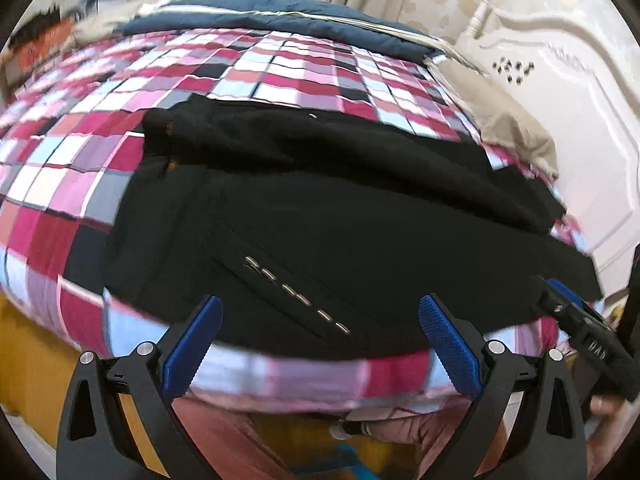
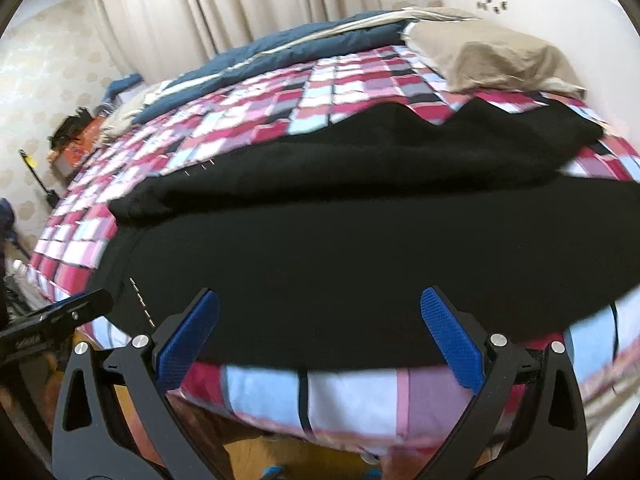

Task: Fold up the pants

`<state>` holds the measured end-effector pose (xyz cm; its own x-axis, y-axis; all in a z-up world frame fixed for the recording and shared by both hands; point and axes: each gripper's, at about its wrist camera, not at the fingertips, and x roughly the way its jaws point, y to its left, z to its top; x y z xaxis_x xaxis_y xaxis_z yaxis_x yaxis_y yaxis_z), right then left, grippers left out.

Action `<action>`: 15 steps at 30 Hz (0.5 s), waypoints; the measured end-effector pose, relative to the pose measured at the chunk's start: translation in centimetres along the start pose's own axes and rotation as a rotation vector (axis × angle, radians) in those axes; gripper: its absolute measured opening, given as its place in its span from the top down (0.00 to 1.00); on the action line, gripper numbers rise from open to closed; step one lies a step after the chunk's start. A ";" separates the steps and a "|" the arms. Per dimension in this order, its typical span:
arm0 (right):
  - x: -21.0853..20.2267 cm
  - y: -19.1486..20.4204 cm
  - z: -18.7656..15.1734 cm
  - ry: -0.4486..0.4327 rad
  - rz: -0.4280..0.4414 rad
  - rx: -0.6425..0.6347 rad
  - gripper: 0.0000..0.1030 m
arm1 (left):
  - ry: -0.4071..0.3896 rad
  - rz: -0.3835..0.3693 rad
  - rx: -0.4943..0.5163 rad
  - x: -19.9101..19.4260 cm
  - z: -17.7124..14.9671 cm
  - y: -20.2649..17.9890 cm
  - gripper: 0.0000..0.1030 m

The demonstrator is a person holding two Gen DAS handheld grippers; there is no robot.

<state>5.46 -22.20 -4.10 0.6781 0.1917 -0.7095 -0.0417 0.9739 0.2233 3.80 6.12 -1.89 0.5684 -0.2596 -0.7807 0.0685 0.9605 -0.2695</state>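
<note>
- Black pants (image 1: 320,216) lay spread across the near half of a bed, on a pink, red and white checked bedspread (image 1: 72,168), filling the centre of both wrist views.
- The left gripper (image 1: 320,332) hovered at the lower centre of its frame, its blue fingers (image 1: 192,344) spread wide with nothing between them, over the pants' near edge beside a row of pale stitches (image 1: 296,296).
- The right gripper (image 2: 320,328) hung likewise at the lower centre of its frame, blue fingers (image 2: 452,340) parted and empty, above the near hem where the black cloth met the bed's front edge.
- The pants' far edge ran rumpled through the middle of the frames, one fold lying over another.
- Beyond it, open checked bedspread stretched toward the upper part of the frames, bounded by a dark blue quilt (image 1: 260,16) at the far side and a beige pillow (image 2: 500,60) at upper right.
- A white headboard (image 1: 580,120) closed the right edge; cream curtains (image 2: 200,12) hung at the top.
- Bare bedspread showed to the left of the pants in both views.
</note>
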 end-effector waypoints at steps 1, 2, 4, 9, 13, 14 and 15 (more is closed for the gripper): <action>0.3 -0.2 1.1 0.004 0.027 -0.002 0.02 | -0.015 -0.008 -0.005 -0.2 1.2 1.5 0.05; 0.7 -0.4 2.3 0.008 0.057 -0.003 0.02 | -0.031 -0.002 -0.008 -0.3 2.2 2.7 0.05; 1.7 -0.6 5.0 0.009 0.136 -0.012 0.02 | -0.063 0.004 0.000 -0.4 4.5 5.4 0.05; 5.5 -1.1 11.2 0.021 0.219 -0.054 0.02 | 0.007 -0.057 -0.033 3.2 11.8 13.6 0.05; 9.3 -1.3 16.0 0.052 0.247 -0.127 0.02 | 0.077 -0.169 -0.110 7.9 15.3 18.4 0.05; 10.2 -1.3 16.9 0.062 0.251 -0.143 0.02 | 0.094 -0.178 -0.098 8.9 15.9 18.6 0.05; 11.3 -1.2 18.1 0.075 0.261 -0.166 0.02 | 0.116 -0.191 -0.084 10.1 16.4 18.8 0.05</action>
<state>26.43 -23.43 -0.27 0.5731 0.4402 -0.6912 -0.3308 0.8960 0.2963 24.23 23.17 -5.58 0.4531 -0.4500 -0.7695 0.0939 0.8825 -0.4607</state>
